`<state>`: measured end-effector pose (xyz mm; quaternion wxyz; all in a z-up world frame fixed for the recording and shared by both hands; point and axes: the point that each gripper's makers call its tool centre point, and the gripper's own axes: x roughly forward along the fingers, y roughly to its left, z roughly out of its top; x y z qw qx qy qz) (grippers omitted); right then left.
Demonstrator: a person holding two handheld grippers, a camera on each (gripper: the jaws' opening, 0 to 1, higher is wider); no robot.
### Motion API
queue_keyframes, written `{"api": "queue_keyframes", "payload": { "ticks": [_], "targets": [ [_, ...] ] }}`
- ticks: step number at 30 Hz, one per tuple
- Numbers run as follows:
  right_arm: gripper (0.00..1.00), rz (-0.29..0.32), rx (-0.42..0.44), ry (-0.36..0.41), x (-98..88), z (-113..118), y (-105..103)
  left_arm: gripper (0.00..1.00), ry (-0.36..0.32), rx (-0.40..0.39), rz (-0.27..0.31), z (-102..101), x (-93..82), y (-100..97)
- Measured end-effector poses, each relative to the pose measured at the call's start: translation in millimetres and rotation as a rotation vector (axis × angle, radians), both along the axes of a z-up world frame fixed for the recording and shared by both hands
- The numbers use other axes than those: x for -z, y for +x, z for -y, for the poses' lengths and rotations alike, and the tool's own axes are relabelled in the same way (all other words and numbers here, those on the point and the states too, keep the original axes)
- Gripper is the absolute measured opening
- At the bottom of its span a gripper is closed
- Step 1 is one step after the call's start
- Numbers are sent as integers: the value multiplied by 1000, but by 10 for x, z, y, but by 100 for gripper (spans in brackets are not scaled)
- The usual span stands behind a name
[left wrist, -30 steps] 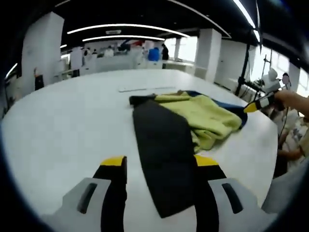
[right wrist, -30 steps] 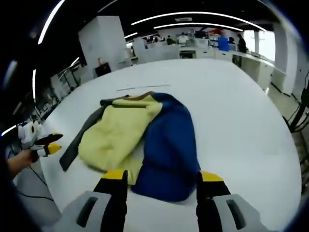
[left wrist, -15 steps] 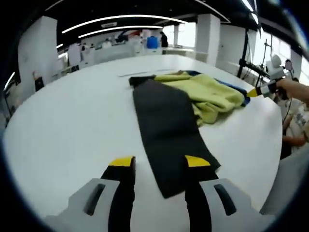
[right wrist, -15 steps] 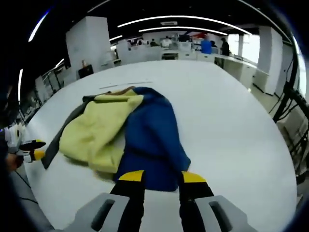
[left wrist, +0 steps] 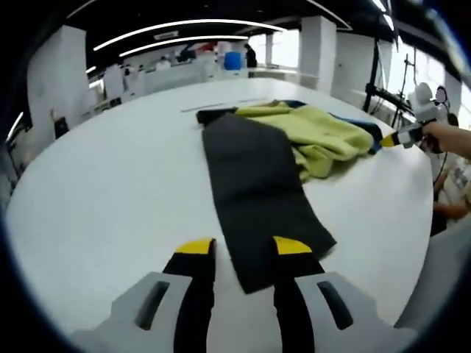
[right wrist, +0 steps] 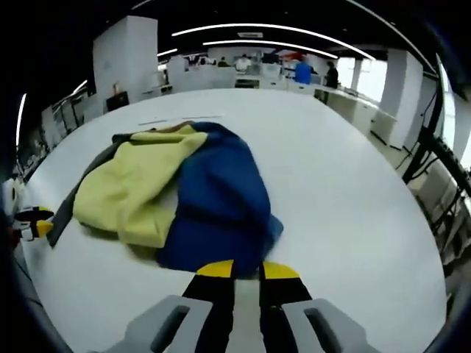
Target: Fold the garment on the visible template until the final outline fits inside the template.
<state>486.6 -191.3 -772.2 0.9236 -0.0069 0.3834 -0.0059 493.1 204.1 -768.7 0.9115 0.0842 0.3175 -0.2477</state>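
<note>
A garment lies crumpled on the white table (left wrist: 96,184): a yellow-green part (left wrist: 316,132), a blue part (right wrist: 221,198) and a long black panel (left wrist: 250,184). My left gripper (left wrist: 243,247) is low over the near end of the black panel, which lies between its jaws; they stand narrowed but apart. My right gripper (right wrist: 248,269) is at the near hem of the blue part, its jaws almost together on the cloth edge. The right gripper (left wrist: 394,138) also appears past the yellow part in the left gripper view, and the left gripper (right wrist: 33,220) at the left of the right gripper view.
A thin line mark (right wrist: 180,118) runs on the table beyond the garment. The table edge curves close on the right (left wrist: 419,243), where a person's hand (left wrist: 450,137) shows. A dark stand (left wrist: 372,81) rises behind. Desks and people fill the far room.
Both grippers have come lower and closer to the garment, and both pairs of jaws have narrowed, the right pair nearly together on the blue hem. The garment itself lies as before.
</note>
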Motion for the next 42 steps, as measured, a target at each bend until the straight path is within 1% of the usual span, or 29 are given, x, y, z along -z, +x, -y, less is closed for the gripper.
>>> {"api": "queue_keyframes", "payload": {
  "ticks": [2,4,5,8,9,15,19,21,22,23,24,25,27,29,30,33,35,37,39,42],
  "targets": [
    [0,3,16,4,7,40,11,21,-5,-18,-5,-9,4,-5],
    [0,10,35,25,12,68,27,16,-4,-33,-6,-23,7,1],
    [0,10,40,33,14,77,32,12,-4,-38,-8,-29,9,3],
    [0,22,32,26,-19,91,47,1,-5,-53,-17,-47,20,6],
    [0,25,22,28,-38,92,57,0,-5,-56,-17,-52,21,12],
    [0,48,-7,66,-172,59,54,0,-8,-57,-27,-53,22,11],
    [0,47,-22,92,-278,57,28,0,-7,-65,-27,-77,2,17],
    [0,60,-31,93,-365,80,27,0,-7,-86,21,-134,-102,69],
    [0,65,-35,95,-402,87,24,0,-10,-90,29,-152,-135,80],
    [0,81,-49,111,-468,71,28,0,-16,-104,53,-191,-208,119],
    [0,98,-66,135,-514,34,39,0,-16,-109,66,-215,-250,141],
    [0,101,-75,163,-564,9,29,0,-11,-110,76,-239,-289,157],
    [0,75,-99,152,-598,24,-11,0,6,-127,110,-327,-403,215],
    [0,70,-117,115,-639,103,-3,0,16,-146,135,-415,-506,271],
    [0,70,-116,113,-660,125,-2,0,15,-159,144,-456,-555,294],
    [0,78,-100,125,-729,229,27,0,15,-196,158,-603,-608,372],
    [0,71,-92,112,-758,309,39,0,16,-221,166,-673,-642,395],
    [0,57,-98,85,-772,393,50,0,21,-244,164,-749,-656,414],
    [0,51,-109,86,-795,447,80,0,19,-262,156,-823,-659,428],
    [0,24,-133,93,-803,485,103,0,32,-277,165,-934,-679,462]
  ]
}}
